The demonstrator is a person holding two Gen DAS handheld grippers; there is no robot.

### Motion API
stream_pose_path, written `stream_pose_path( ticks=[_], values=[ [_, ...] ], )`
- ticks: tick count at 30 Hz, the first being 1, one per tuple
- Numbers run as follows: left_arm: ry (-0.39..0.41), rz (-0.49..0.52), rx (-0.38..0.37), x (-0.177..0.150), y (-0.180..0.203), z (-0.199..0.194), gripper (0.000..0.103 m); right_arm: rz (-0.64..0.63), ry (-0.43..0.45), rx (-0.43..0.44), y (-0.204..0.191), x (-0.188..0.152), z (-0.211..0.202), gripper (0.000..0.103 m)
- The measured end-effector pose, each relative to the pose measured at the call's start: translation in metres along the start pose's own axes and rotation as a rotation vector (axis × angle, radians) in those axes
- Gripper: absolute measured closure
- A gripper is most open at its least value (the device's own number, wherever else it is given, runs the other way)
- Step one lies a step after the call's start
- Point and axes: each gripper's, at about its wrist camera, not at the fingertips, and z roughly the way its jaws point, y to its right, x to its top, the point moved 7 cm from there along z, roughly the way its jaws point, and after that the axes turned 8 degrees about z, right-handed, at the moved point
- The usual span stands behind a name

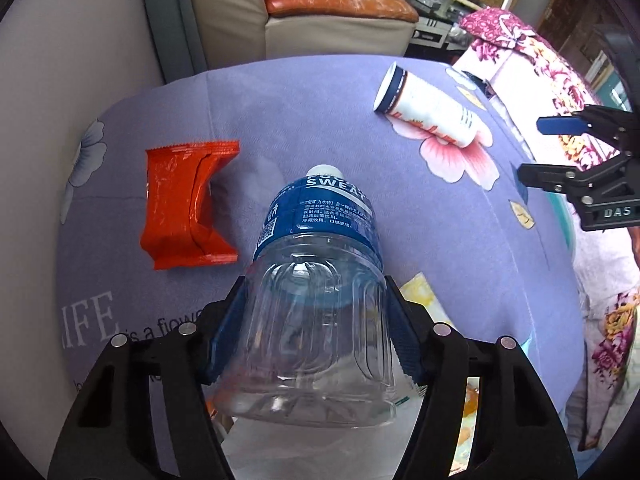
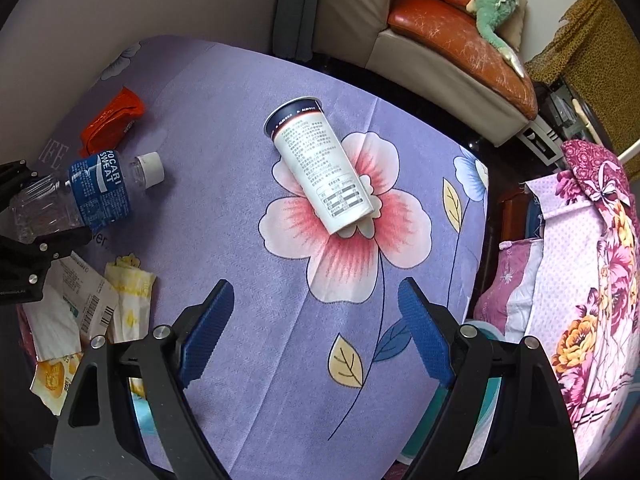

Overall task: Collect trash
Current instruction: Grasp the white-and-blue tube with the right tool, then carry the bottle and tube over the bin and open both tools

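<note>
A clear plastic bottle (image 1: 316,280) with a blue label and white cap lies on the purple flowered tablecloth (image 1: 360,208), cap pointing away from me. My left gripper (image 1: 316,292) is shut on its clear lower body, a blue pad pressing each side. The right wrist view shows the same bottle (image 2: 92,188) in the left gripper (image 2: 44,208) at the left edge. A white paper cup (image 2: 320,172) lies on its side on a pink flower print. My right gripper (image 2: 316,286) hovers open on the near side of the cup, nothing between its fingers; it also shows as the right gripper (image 1: 540,150).
A crumpled red wrapper (image 1: 188,208) lies left of the bottle. Several paper wrappers (image 2: 80,308) and a yellow one (image 2: 130,292) lie near the front left. The table edge (image 2: 476,240) drops off at the right beside floral bedding (image 2: 580,280). A sofa (image 2: 440,48) stands behind.
</note>
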Motion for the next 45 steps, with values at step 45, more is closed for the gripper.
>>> stream_pose_path(
  ticks=[45],
  values=[
    [0.053, 0.023, 0.049, 0.044, 0.096, -0.007, 0.037, 0.238, 0.078, 0.221, 0.061, -0.047, -0.020, 0.050]
  ],
)
